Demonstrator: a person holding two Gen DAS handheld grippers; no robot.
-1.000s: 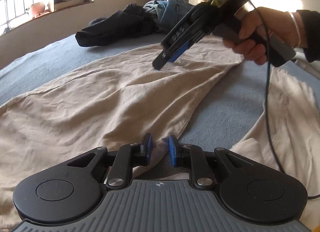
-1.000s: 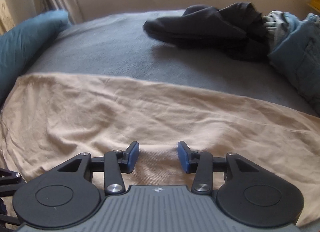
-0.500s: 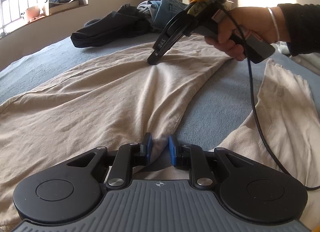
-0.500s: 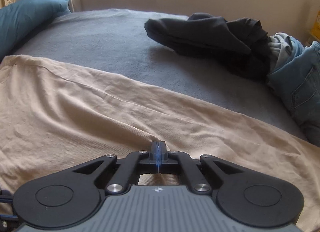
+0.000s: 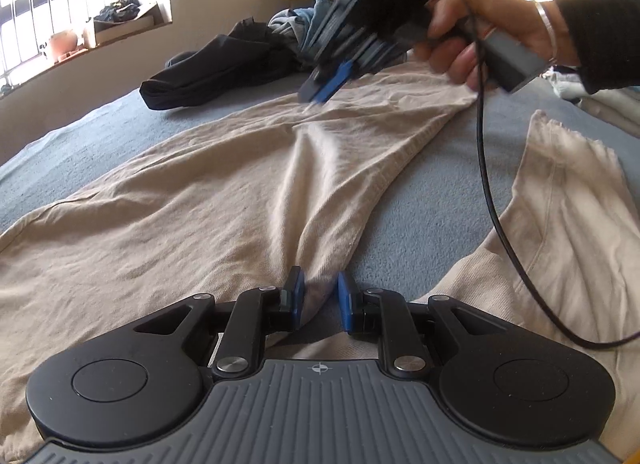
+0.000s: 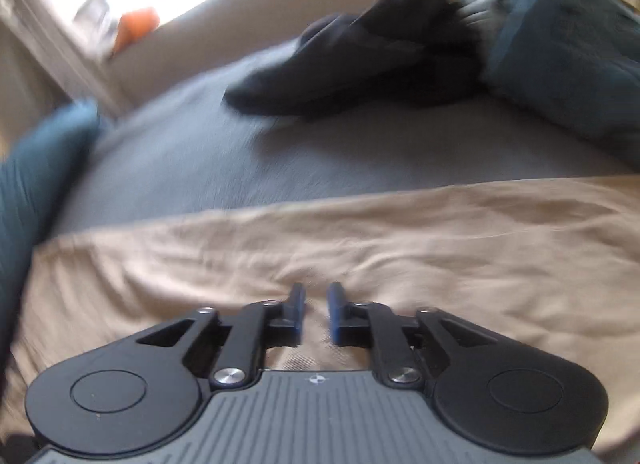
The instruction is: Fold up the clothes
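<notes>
— So where do the trousers (image 5: 224, 200) stand?

— Spread along the bed (image 5: 432, 200), mostly flat. One leg runs from my left fingers (image 5: 318, 300) up toward the far end; the other (image 5: 560, 200) lies off to the side, apart from it. No fold shows anywhere in them that I can see.

— And your fingers?

— Left pair is pinching a ridge of the tan cloth near the crotch, a narrow gap between the pads with cloth bunched in it. Right pair (image 6: 316, 314), held in my hand (image 5: 472, 36), hangs just above the far leg, a little apart, nothing between them. That view is blurred.

— What's left?

— By my judgement the legs need laying together, then folding across. A dark garment (image 5: 216, 64) and jeans (image 5: 316, 20) wait heaped beyond.
</notes>
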